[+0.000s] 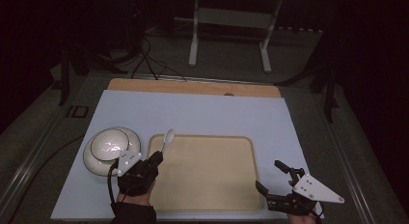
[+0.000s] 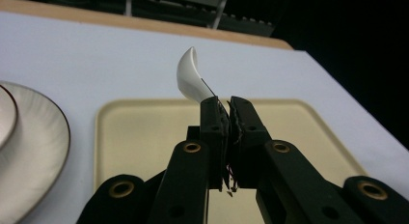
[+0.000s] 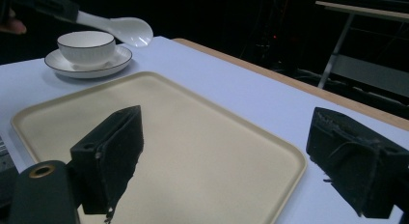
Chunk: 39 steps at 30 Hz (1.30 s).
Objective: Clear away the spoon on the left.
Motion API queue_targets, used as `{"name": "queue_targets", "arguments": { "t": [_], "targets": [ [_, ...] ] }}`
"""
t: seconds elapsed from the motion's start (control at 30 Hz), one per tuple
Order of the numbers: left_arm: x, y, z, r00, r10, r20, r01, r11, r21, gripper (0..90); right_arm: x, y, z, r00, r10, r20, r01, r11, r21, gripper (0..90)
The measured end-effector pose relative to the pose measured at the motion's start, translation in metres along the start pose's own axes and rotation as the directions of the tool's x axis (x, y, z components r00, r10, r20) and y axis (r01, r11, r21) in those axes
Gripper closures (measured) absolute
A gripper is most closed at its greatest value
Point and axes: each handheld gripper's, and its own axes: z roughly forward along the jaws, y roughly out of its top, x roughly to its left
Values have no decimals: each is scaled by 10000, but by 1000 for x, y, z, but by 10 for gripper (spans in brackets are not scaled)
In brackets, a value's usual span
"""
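Left gripper has its jaws clamped on the handle of a white spoon, held in the air over the far-left corner of the beige tray, bowl end pointing to 1 o'clock. A white bowl sits on a saucer just beside the tray's left edge, at 9 o'clock from the spoon. Right gripper has jaws wide apart, empty, at the tray's near-right corner. All rest on a pale blue mat.

A white bowl sits on a saucer beside a beige tray on a pale blue mat.
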Motion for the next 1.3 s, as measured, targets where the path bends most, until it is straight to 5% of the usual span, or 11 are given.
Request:
{"name": "queue_targets", "arguments": {
  "t": [0.37,0.7,1.3],
  "targets": [
    [-9,-22,18,9998,-53,209,49,9998,184,860,0,0,1,10000,-15,-34,15,10000,68,129],
    [-15,-38,23,9998,39,-180,-41,10000,-91,860,-1,-1,1,10000,23,-48,-22,9999,102,129],
    [-14,-69,44,9969,-611,-499,629,9974,343,859,-1,-1,1,10000,55,-24,-55,9999,134,129]
  ]
}}
